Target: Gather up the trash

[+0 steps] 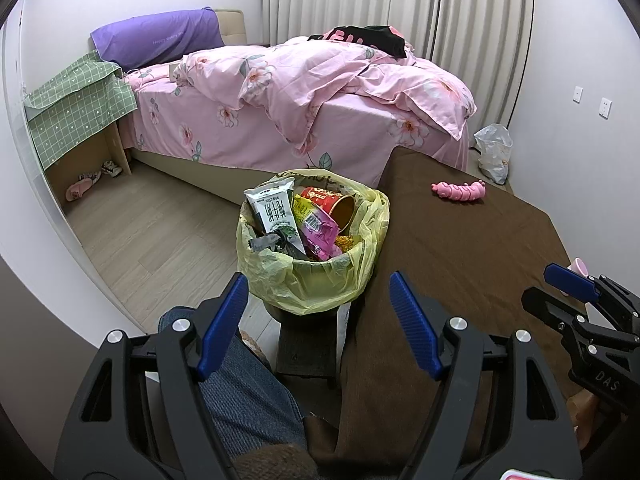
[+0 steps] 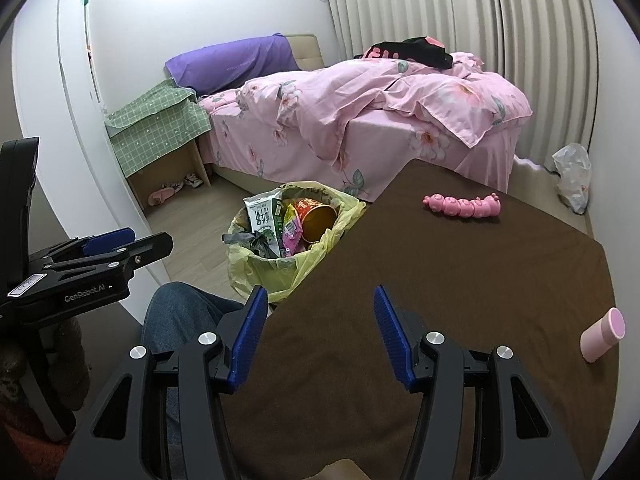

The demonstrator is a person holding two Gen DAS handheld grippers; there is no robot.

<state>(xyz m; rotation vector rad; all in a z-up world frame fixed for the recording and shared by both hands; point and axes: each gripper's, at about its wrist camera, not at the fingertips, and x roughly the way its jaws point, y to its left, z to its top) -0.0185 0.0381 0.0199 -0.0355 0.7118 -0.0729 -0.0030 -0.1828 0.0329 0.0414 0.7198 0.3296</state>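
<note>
A bin lined with a yellow bag (image 1: pixel 320 276) (image 2: pixel 276 268) stands beside the brown-clothed table (image 1: pixel 460 248) (image 2: pixel 460 288). It is full of trash: a green-and-white milk carton (image 1: pixel 272 212) (image 2: pixel 262 216), a red paper cup (image 1: pixel 340 204) (image 2: pixel 316 218) and pink wrappers (image 1: pixel 320 232). My left gripper (image 1: pixel 320 288) hangs open just in front of the bin, empty. My right gripper (image 2: pixel 320 300) is open over the table's near left edge, holding nothing. Each gripper shows at the side of the other's view: the right gripper (image 1: pixel 576 284), the left gripper (image 2: pixel 132 240).
A pink caterpillar toy (image 1: pixel 460 191) (image 2: pixel 462 205) lies at the table's far side; a pink cup (image 2: pixel 602 334) lies on its side at the right edge. A person's jeans-clad leg (image 1: pixel 244 392) is below. A pink bed (image 1: pixel 320 92), green-covered nightstand (image 1: pixel 80 108) and plastic bag (image 1: pixel 494 152) lie beyond.
</note>
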